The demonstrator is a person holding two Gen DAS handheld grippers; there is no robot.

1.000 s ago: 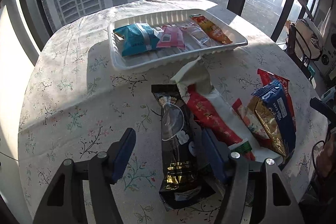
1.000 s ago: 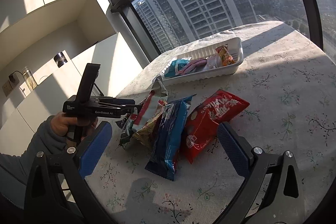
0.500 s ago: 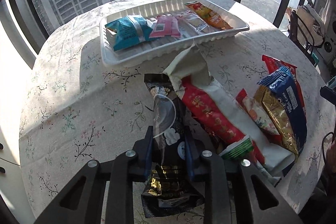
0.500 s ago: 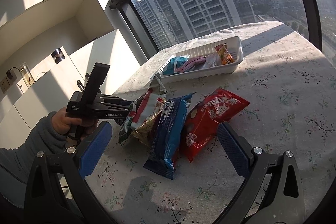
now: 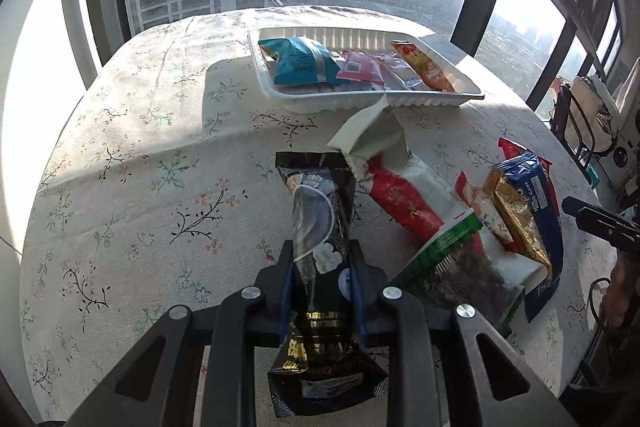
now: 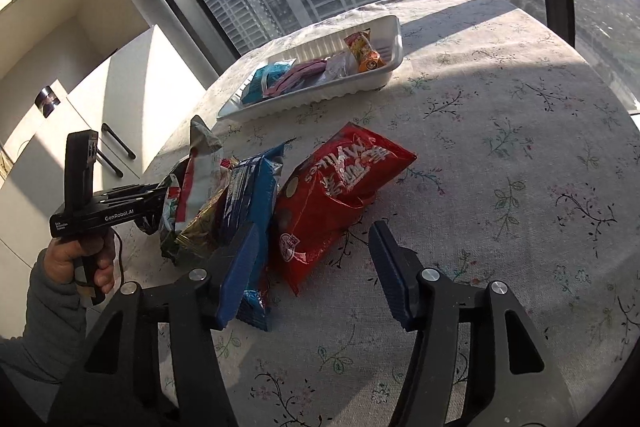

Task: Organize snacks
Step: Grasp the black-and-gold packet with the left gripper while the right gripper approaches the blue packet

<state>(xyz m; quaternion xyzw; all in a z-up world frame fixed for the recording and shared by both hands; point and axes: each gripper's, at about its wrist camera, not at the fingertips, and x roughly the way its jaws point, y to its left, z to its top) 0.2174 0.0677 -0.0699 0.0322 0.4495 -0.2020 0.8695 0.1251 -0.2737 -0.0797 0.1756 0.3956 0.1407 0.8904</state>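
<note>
While four snacks lie in my tray (image 5: 276,93), my left gripper (image 5: 322,287) clamps one black packet (image 5: 320,227); my right gripper (image 6: 312,267) is closing around one red bag (image 6: 332,195), pads not yet pressing.

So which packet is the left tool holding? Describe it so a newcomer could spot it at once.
On the round table with the floral cloth, look at the loose heap of snacks in front of the white plastic tray. At the heap's left edge, the long black glossy packet with gold print is clamped in the left tool. It is the only black one; its neighbours are red-and-white, gold and blue.
</note>
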